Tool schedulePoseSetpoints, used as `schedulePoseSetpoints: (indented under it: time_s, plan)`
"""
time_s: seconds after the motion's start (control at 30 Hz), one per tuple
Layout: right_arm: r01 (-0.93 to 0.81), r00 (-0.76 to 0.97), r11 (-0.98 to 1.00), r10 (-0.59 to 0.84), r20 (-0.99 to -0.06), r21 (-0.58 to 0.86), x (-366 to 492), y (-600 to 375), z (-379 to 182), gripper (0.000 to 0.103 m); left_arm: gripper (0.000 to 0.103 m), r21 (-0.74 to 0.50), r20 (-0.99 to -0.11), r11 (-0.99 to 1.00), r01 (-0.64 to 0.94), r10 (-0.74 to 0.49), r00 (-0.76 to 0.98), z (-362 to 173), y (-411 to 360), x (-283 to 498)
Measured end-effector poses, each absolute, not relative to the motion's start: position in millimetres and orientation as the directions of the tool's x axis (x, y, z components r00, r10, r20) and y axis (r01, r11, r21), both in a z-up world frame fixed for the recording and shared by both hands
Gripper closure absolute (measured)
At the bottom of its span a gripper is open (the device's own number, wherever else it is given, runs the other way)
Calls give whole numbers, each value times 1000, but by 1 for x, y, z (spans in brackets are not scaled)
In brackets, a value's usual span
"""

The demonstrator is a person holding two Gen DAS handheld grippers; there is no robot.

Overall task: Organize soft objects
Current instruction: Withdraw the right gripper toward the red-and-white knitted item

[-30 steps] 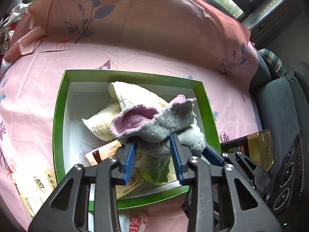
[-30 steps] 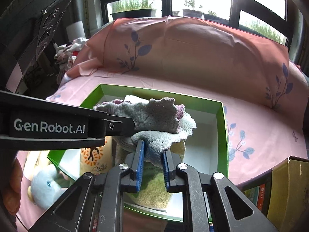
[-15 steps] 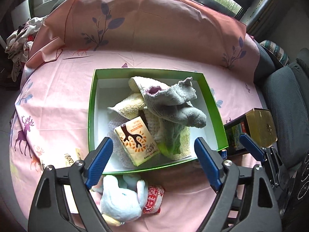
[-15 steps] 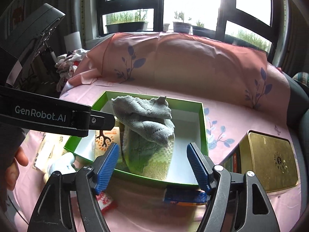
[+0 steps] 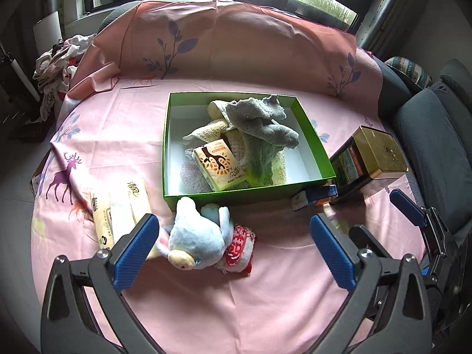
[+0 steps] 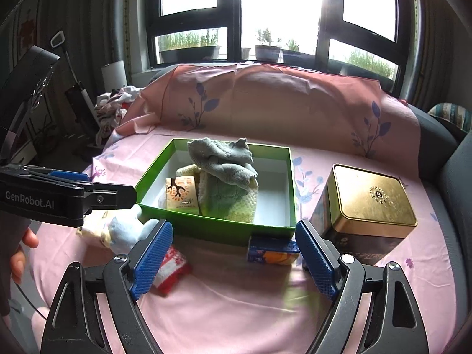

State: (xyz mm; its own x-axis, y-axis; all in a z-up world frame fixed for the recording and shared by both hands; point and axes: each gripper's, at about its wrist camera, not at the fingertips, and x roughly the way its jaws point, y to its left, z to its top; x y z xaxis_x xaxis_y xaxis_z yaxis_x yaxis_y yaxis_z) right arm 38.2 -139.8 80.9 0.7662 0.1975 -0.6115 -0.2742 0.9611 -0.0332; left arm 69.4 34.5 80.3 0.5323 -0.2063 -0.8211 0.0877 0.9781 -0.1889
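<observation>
While both tools, the left tool (image 5: 233,244) and right tool (image 6: 234,258), have just been opening with nothing between them, the grey towel (image 5: 262,121) lies in the green box (image 5: 165,147) beyond them, so the plush toy (image 5: 197,236) just ahead of the left tool seems next.

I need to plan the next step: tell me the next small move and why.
Probably lower the open left gripper onto the pale blue plush toy and close on it. The grey knitted cloth already lies in the green cardboard box, while the toy still lies outside its front wall, between the gripper's fingers.
</observation>
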Motion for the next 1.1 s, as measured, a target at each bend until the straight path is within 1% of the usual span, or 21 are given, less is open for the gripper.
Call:
schedulePoseSetpoints:
  time_s: [0.3, 0.43, 0.63, 0.87, 0.97, 1.1]
  plan:
    - [-252, 779, 967, 191, -598, -19, 8, -149, 84, 17, 1, -125, -803, 988, 94, -156, 575, 83, 35, 27]
    - [-243, 777, 970, 187, -601, -12, 0, -154, 82, 17, 1, -119, -792, 988, 102, -157, 590, 84, 34, 13]
    - [-240, 765, 971, 188, -616, -1, -7, -161, 73, 17, 1, -177, -791, 980, 92, -197, 579, 79, 43, 1]
    - [-264, 719, 964, 221, -658, 35, -11, -164, 49, 17, 1, -261, -802, 965, 8, -222, 554, 58, 67, -7]
    - [-287, 698, 956, 250, -672, 58, -12, -163, 39, 17, 1, -299, -802, 954, -13, -244, 545, 44, 74, -11]
    - [-336, 666, 938, 300, -683, 85, -15, -154, 25, 17, 1, -354, -788, 935, 0, -299, 538, 31, 76, -15]
